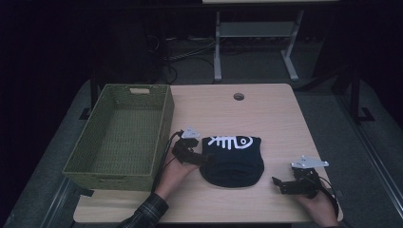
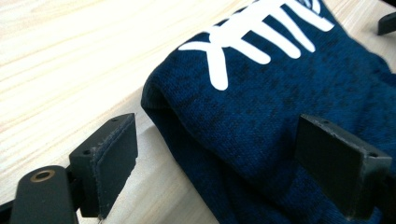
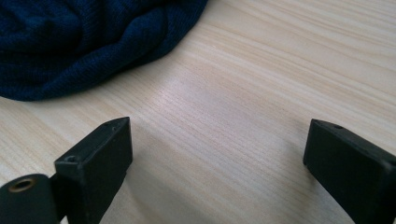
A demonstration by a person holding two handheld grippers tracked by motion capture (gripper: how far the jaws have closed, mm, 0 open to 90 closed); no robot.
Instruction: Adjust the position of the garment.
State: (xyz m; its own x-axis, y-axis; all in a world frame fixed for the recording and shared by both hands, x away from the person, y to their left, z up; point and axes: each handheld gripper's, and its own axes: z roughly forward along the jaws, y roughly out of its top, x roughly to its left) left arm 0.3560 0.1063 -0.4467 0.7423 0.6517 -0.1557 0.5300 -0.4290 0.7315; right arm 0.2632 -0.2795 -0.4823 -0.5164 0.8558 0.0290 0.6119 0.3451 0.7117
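- While it lies mid-table [image 1: 266,114] beside the green basket [image 1: 119,137], the folded navy knit [image 1: 233,159] looks soft, light, floppy; grip a thick folded edge.
- Left gripper [image 2: 224,163]: jaws spread, straddling its edge, pads not pressing.
- Right gripper [image 3: 217,163]: jaws spread, nothing between them, over bare wood.

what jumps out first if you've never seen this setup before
The folded dark blue knit garment with a white fish-skeleton print lies mid-table on the pale wooden table and draws the eye first. Left of it stands an empty green woven basket. The left gripper sits open at the garment's left edge, one jaw over the cloth, while the right gripper waits open over bare wood to the garment's right.
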